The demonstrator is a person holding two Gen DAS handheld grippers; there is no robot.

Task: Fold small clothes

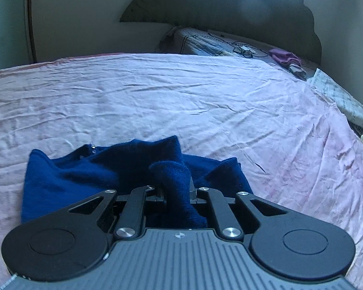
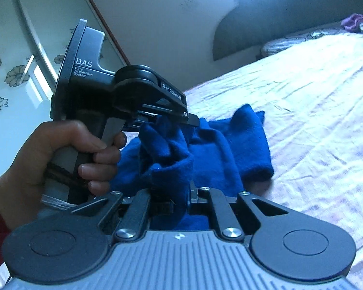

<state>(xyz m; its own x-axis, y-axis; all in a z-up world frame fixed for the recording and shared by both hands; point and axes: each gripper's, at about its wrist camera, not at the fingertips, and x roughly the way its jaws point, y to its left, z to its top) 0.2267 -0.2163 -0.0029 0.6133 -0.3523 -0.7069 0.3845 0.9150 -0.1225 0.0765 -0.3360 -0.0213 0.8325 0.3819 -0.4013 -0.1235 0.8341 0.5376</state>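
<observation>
Premises: bedroom in a private home.

A bed (image 1: 157, 91) fills most of both views, covered by a creased pale pink sheet (image 2: 314, 77), with a dark curved headboard (image 1: 230, 12) against the plain wall. A quilted pillow (image 1: 200, 41) lies at the head of the bed, with a tangle of cable (image 1: 244, 48) and a crumpled purple cloth (image 1: 285, 56) just beside it. A wardrobe (image 2: 17, 55) with glazed, flower-patterned doors stands alongside the bed.

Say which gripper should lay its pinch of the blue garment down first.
Probably the left gripper: its pinch of the blue garment hangs close above the pink sheet. The right gripper holds its bunch nearer the camera, apparently higher.
</observation>
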